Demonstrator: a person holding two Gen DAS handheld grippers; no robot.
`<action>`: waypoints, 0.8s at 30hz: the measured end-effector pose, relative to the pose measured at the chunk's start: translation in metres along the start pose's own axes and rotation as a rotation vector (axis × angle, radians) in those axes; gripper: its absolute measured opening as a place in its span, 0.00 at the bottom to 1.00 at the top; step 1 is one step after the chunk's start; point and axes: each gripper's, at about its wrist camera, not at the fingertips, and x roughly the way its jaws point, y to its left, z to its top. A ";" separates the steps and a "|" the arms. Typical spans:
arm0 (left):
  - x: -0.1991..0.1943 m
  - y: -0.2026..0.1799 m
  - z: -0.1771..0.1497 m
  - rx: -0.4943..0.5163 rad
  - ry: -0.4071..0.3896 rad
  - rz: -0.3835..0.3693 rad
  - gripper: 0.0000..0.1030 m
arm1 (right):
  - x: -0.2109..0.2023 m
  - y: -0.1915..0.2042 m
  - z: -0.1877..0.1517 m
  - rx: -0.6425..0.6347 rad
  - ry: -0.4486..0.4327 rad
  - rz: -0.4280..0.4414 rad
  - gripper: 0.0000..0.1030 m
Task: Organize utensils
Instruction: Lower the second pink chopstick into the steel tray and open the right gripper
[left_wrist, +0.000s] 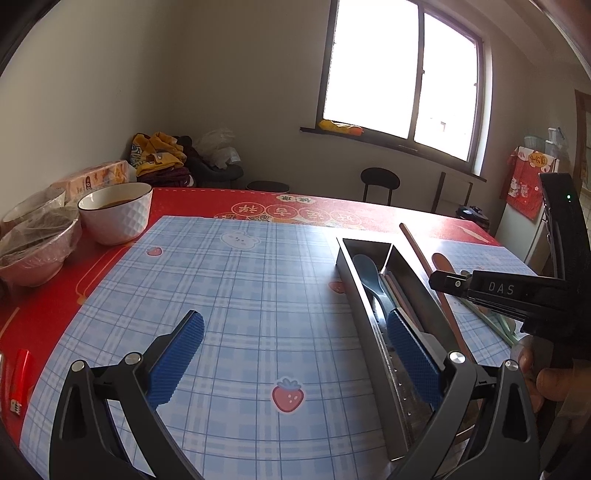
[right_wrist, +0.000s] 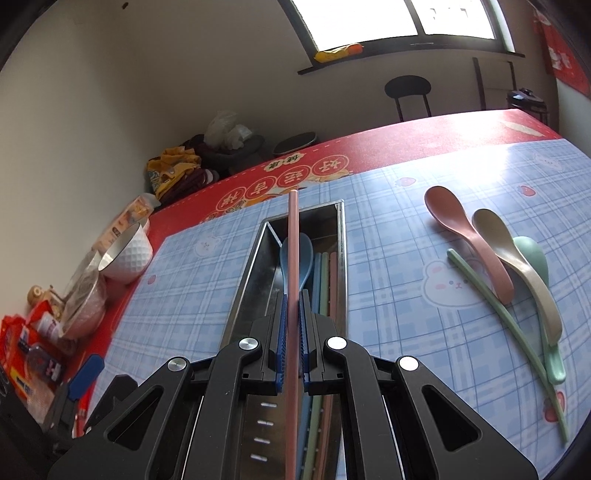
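Note:
A long metal tray lies on the blue plaid mat and holds a blue spoon and several chopsticks. My right gripper is shut on a pink chopstick, held lengthwise above the tray. Right of the tray lie a pink spoon, a beige spoon, a green spoon and a green chopstick. My left gripper is open with nothing between its fingers; its right pad overlaps the tray. The right gripper and pink chopstick show at the right of the left wrist view.
At the table's left stand a white bowl and a plastic-covered bowl. A red lighter lies near the left edge. Snack packets crowd the near-left corner. A black stool stands beyond the table's far edge.

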 end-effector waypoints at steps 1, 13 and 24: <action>0.000 0.000 0.000 -0.001 0.003 0.001 0.94 | 0.000 0.000 -0.001 -0.003 -0.001 -0.002 0.06; 0.002 0.001 0.000 -0.004 0.010 0.000 0.94 | 0.000 0.006 -0.007 -0.037 -0.006 -0.018 0.06; 0.003 0.001 0.000 -0.008 0.016 -0.001 0.94 | 0.008 0.005 -0.009 -0.025 0.028 -0.052 0.07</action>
